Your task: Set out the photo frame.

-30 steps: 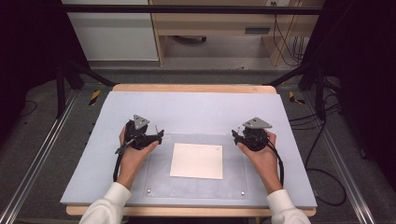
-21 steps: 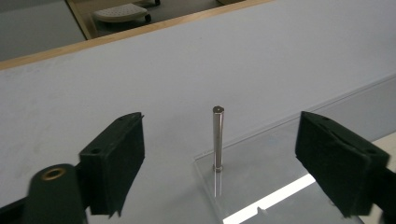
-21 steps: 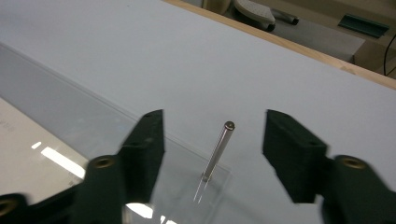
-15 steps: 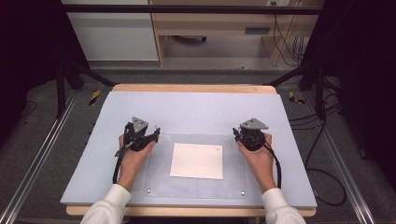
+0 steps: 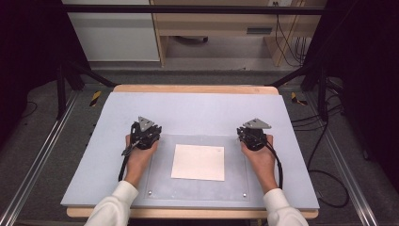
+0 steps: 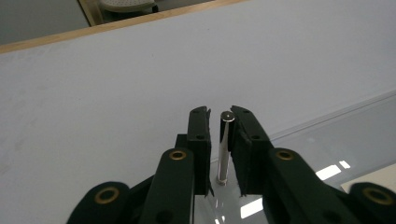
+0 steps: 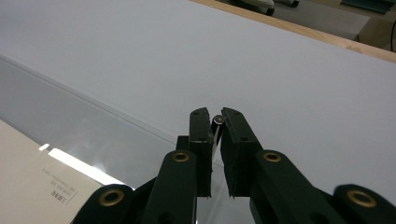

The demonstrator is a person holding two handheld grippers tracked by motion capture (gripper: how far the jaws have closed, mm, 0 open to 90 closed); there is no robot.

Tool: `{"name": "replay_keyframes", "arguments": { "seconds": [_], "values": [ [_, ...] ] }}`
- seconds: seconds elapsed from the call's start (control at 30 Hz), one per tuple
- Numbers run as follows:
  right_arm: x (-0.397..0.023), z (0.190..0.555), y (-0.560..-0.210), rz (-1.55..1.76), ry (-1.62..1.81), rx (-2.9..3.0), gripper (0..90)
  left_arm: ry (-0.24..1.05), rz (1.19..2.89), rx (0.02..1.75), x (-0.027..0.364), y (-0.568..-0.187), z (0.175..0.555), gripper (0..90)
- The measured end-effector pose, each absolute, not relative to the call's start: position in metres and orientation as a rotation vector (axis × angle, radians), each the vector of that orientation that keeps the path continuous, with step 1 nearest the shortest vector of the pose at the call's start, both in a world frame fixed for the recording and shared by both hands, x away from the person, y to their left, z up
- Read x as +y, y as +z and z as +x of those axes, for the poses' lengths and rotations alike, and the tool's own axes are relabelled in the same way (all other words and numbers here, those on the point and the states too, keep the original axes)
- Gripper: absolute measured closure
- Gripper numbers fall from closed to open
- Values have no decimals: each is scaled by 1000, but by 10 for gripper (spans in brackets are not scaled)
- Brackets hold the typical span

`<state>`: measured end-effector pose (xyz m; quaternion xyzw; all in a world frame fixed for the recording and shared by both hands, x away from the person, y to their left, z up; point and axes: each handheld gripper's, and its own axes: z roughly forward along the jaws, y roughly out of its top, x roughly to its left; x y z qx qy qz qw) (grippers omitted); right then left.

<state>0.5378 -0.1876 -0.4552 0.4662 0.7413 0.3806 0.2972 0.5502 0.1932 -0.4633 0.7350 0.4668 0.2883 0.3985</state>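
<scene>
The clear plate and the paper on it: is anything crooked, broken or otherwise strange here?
Nothing stands out. The clear plate lies square to the table, and the paper lies flat on it, nearly straight. Each gripper, left and right, has a metal pin standing upright between its jaws at a far corner of the plate.

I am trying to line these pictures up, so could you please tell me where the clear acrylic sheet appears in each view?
High view: the clear acrylic sheet lies at the table's near centre, under the white paper.
Left gripper view: its edge runs along the lower right.
Right gripper view: it fills the lower left.
Shared landmark: the white paper, at each gripper view's bottom corner.
</scene>
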Motion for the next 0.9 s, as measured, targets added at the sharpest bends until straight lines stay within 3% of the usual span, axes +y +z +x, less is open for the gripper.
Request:
{"name": "replay_keyframes", "arguments": {
  "seconds": [0.37, 0.9],
  "values": [
    [-187, 542, -451, 1281, 1005, 1995, 854, 719, 1833, 1207, 191, -461, 550, 843],
    [-184, 576, -431, 1427, 869, 2186, 859, 551, 2047, 1250, 194, -440, 579, 849]
  ]
}}
